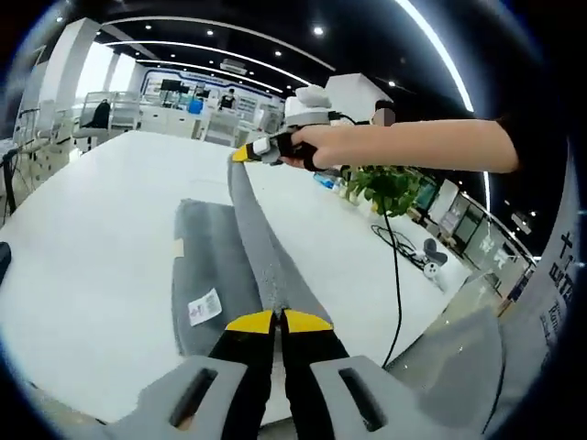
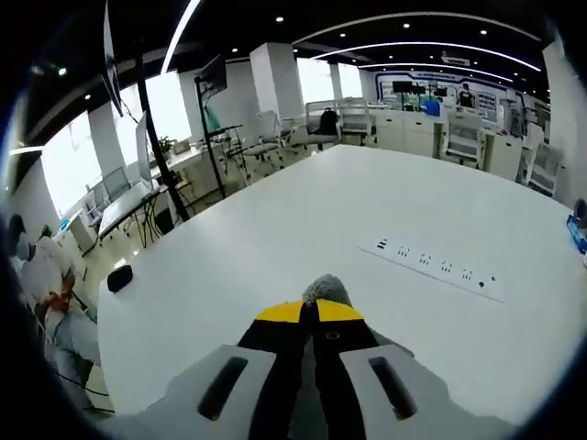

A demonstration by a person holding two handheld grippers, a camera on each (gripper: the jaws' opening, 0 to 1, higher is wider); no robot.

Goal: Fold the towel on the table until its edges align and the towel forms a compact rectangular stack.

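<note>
Towel (image 1: 215,275): grey; part of it lies flat on the white table (image 1: 92,238), with a white label (image 1: 204,308) near the 7 o'clock side of the left gripper view. One edge is lifted into a taut strip running from 6 o'clock up toward 12 o'clock in that view, stretched between the two grippers.
Left gripper (image 1: 278,322): at the bottom of its own view, yellow-tipped jaws clenched on the near end of the lifted towel edge.
Right gripper (image 1: 240,154): seen in the left gripper view toward 12 o'clock, held by a person's hand (image 1: 323,147), yellow tips grasping the far end of the strip above the table. In the right gripper view (image 2: 308,313) its jaws are pressed together at 6 o'clock with a tuft of grey towel (image 2: 323,289) poking out just past the tips.
Power strip (image 2: 431,268): white, lying flat on the table toward 3 o'clock in the right gripper view, well apart from the gripper.
Black object (image 2: 119,278): small, at the table's edge toward 9 o'clock in the right gripper view.
Plant (image 1: 390,188): green leaves beyond the table's edge toward 2 o'clock in the left gripper view, below the person's forearm.
Cable (image 1: 397,275): black, hanging down along the table's right edge in the left gripper view.
</note>
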